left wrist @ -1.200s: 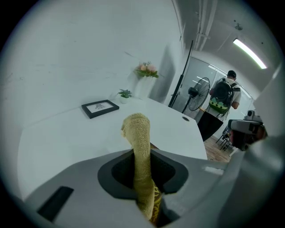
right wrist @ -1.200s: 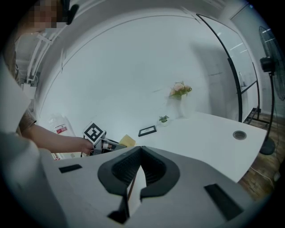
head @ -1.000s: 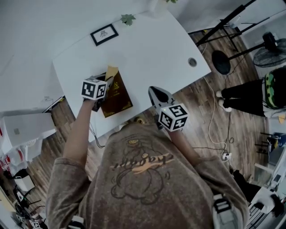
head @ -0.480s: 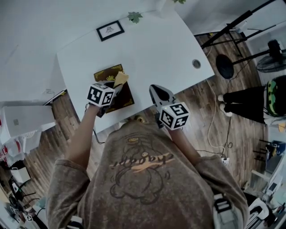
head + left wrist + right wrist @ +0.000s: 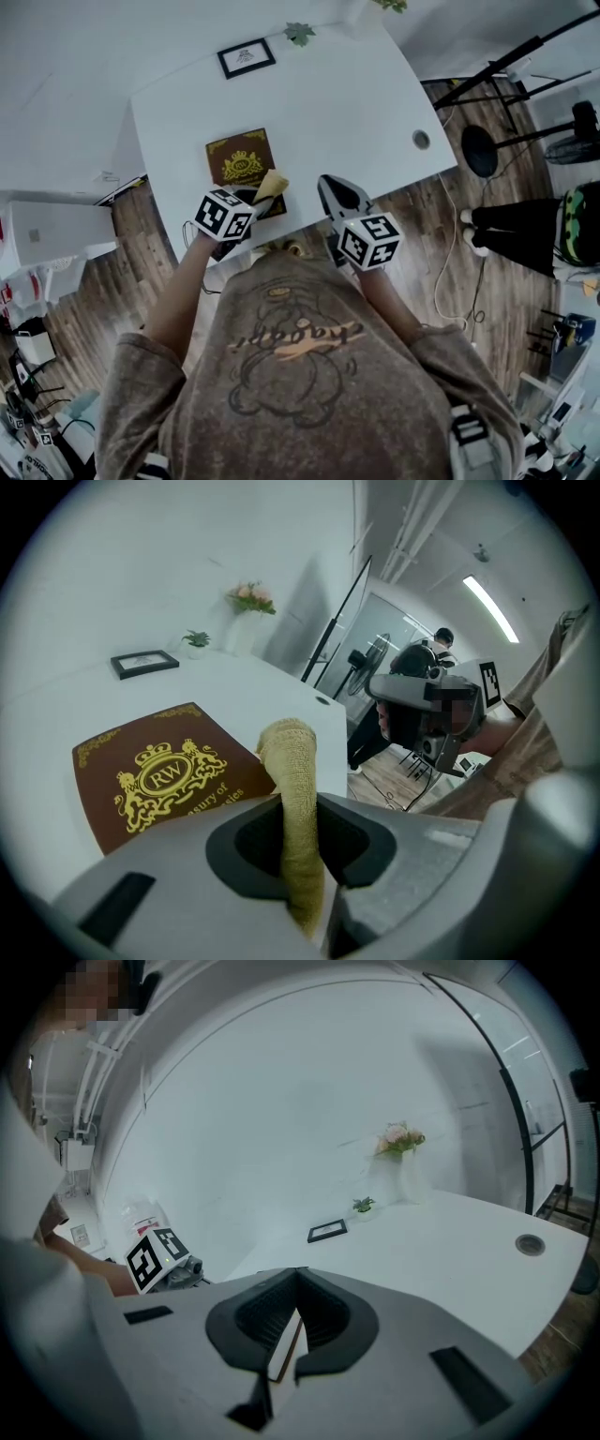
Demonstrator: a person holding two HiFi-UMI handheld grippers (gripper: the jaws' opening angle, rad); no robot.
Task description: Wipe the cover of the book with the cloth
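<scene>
Cloth, yellow and folded, is clenched in the left tongs over the near right corner of the brown book, which lies flat near the front edge of the desk. The right tongs are closed and empty, just right of the book. A picture frame and a small plant sit well apart at the far edge.

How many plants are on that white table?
2: a small potted plant beside the picture frame, and a vase of flowers right of it, at the far edge. None look hidden.
</scene>
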